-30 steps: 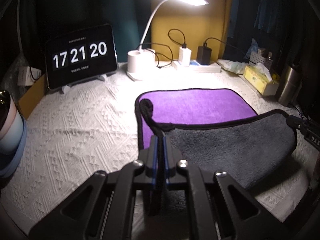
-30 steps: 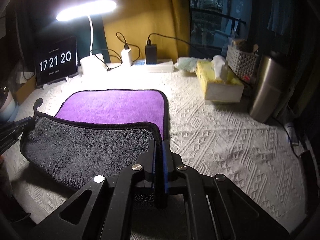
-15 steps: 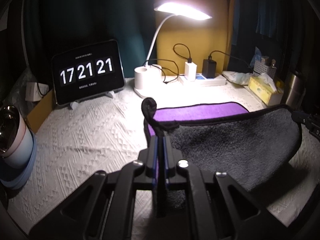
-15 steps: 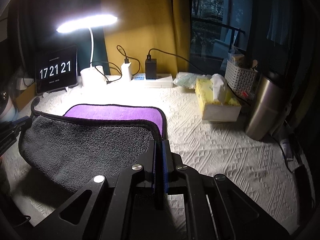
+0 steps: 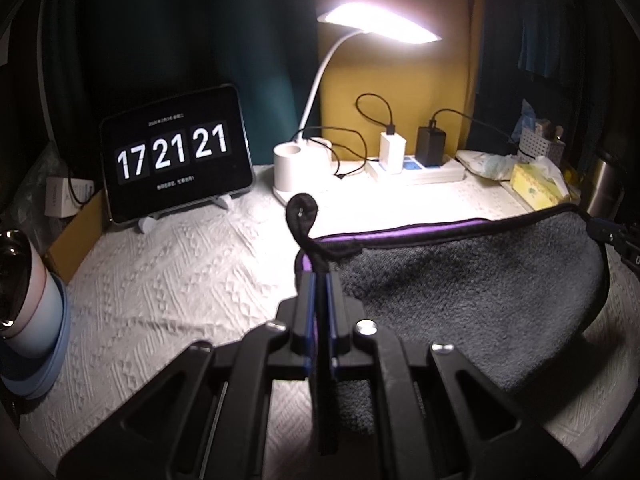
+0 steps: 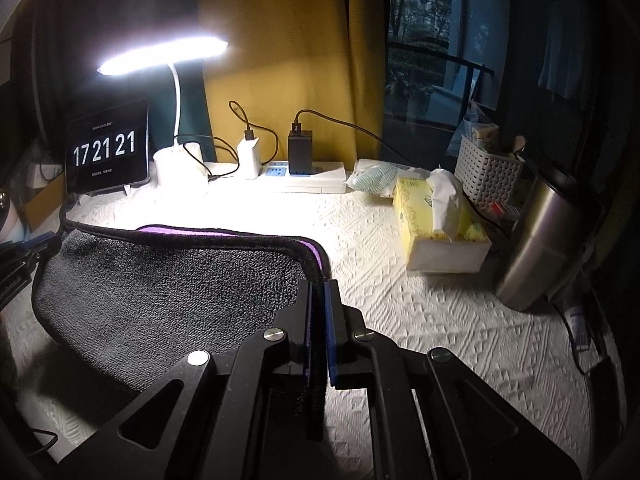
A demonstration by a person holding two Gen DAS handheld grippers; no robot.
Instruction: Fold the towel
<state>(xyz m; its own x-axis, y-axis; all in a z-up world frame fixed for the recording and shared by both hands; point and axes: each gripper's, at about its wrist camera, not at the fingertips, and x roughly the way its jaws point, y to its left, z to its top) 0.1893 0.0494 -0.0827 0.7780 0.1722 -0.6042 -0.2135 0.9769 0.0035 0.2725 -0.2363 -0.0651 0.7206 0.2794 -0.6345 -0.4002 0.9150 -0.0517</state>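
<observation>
The towel (image 5: 460, 280) is grey on one side and purple on the other, with a black hem. Its near half hangs raised between my two grippers, grey side toward me, over the purple part lying on the table. My left gripper (image 5: 319, 280) is shut on the towel's left corner, next to its black hanging loop (image 5: 302, 210). My right gripper (image 6: 318, 286) is shut on the towel's (image 6: 168, 280) right corner. Only a thin purple strip (image 6: 224, 233) shows past the raised hem.
A white textured cloth (image 5: 168, 280) covers the table. At the back stand a tablet clock (image 5: 176, 156), a lit desk lamp (image 5: 298, 166) and a power strip with chargers (image 6: 304, 170). To the right are a tissue box (image 6: 436, 228), a steel tumbler (image 6: 540, 240) and a white basket (image 6: 486, 168).
Both grippers lifted the held towel edge and carried it toward the back. The grey side now covers nearly all of the purple side.
</observation>
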